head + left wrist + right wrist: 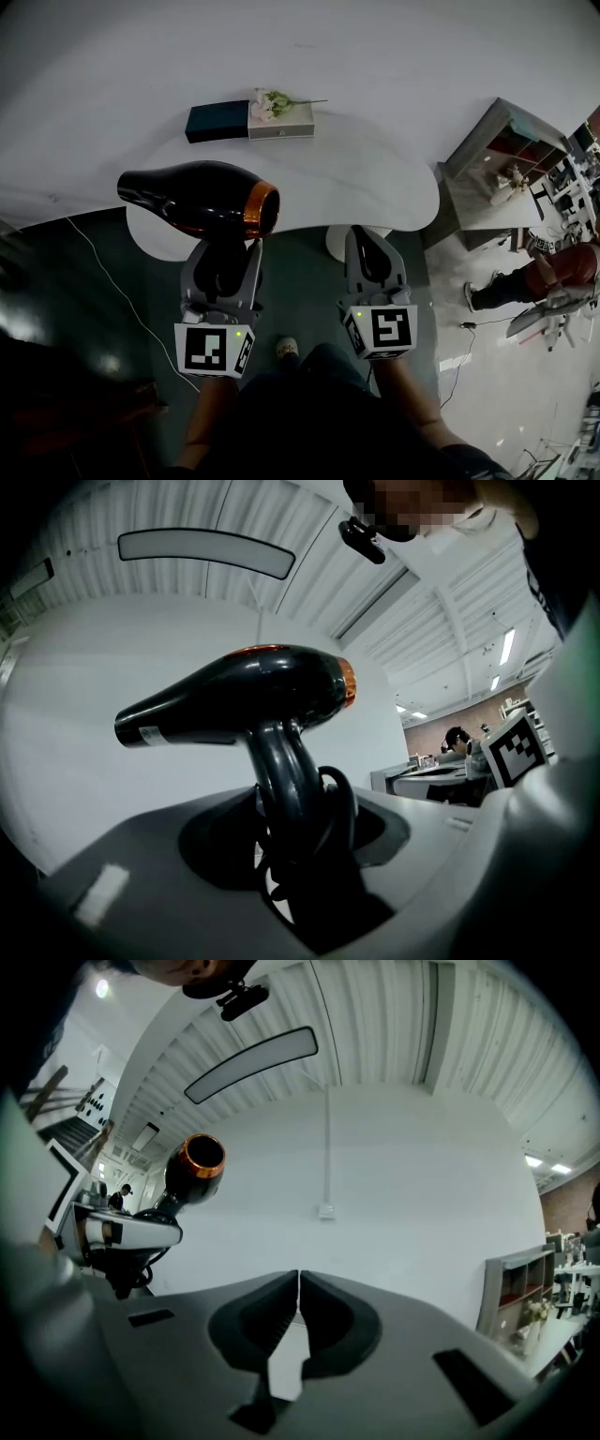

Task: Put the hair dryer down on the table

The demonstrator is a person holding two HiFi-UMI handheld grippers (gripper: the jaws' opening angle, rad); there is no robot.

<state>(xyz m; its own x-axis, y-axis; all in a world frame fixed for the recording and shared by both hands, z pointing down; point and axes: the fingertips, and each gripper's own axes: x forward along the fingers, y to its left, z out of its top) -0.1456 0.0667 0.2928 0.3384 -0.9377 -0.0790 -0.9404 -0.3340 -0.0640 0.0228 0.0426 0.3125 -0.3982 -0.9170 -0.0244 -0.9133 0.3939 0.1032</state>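
A black hair dryer (192, 197) with an orange ring at its wide end hangs over the near edge of the white table (375, 178), its narrow nozzle pointing left. My left gripper (225, 258) is shut on its handle (286, 799), with the looped black cord pressed in beside it. In the left gripper view the hair dryer (239, 700) stands upright above the jaws. My right gripper (370, 251) is at the table's near edge, its jaws shut together with nothing between them. In the right gripper view the hair dryer (192, 1171) shows at the left.
A dark box (217, 122) and a white box with flowers (281, 117) lie at the table's far side. A thin white cable (112, 281) runs over the dark floor at left. A shelf unit (511, 159) and a seated person (534, 281) are at right.
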